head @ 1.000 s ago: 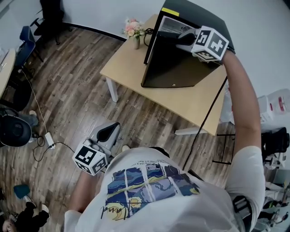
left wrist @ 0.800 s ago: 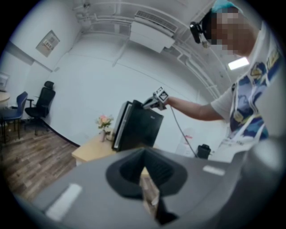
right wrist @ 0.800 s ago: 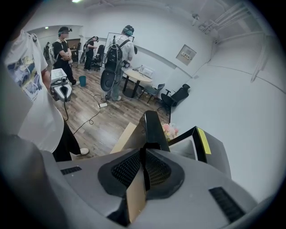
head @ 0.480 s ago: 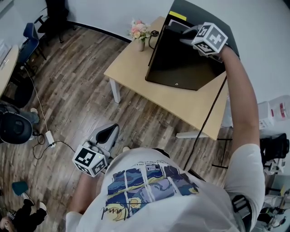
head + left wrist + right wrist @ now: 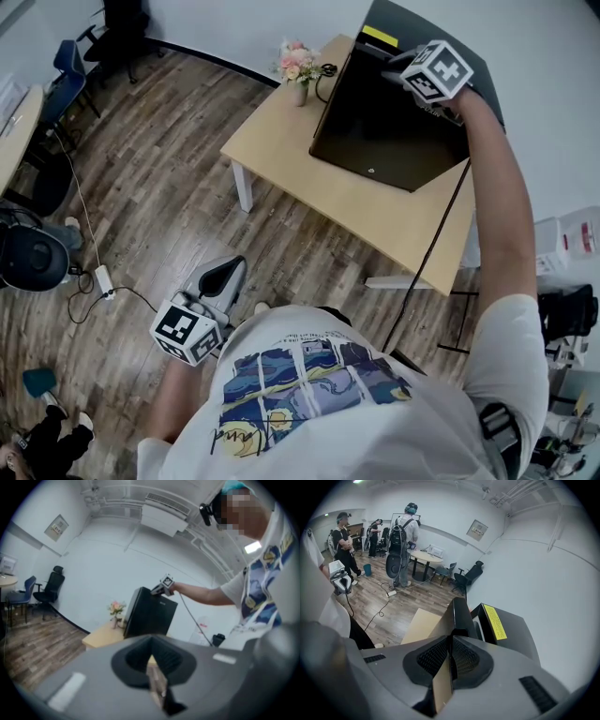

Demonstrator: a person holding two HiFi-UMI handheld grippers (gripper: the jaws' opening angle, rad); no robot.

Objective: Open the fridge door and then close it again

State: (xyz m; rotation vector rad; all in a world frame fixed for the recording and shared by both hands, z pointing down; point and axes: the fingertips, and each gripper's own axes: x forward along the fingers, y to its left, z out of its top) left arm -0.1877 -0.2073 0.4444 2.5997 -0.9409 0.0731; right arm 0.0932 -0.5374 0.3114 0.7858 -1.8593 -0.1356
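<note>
A black mini fridge (image 5: 427, 33) stands on a light wooden table (image 5: 281, 131); its top carries a yellow label (image 5: 494, 620). The fridge door (image 5: 389, 131) is nearly against the body, and the right gripper view shows a narrow gap at its top edge (image 5: 459, 613). My right gripper (image 5: 394, 61) is at that top edge, jaws shut, tips against the door. My left gripper (image 5: 228, 270) hangs low beside the person's left hip, jaws shut with nothing between them. From the left gripper view the fridge (image 5: 149, 613) is far ahead.
A vase of flowers (image 5: 298, 64) stands on the table left of the fridge. A black cable (image 5: 427, 253) runs down from the right arm. Office chairs (image 5: 70, 70) and a floor cable (image 5: 89, 262) lie to the left. Several people (image 5: 401, 550) stand across the room.
The fridge door has swung from partly open to almost against the body, and my right gripper has travelled with its top edge. The left gripper has stayed put.
</note>
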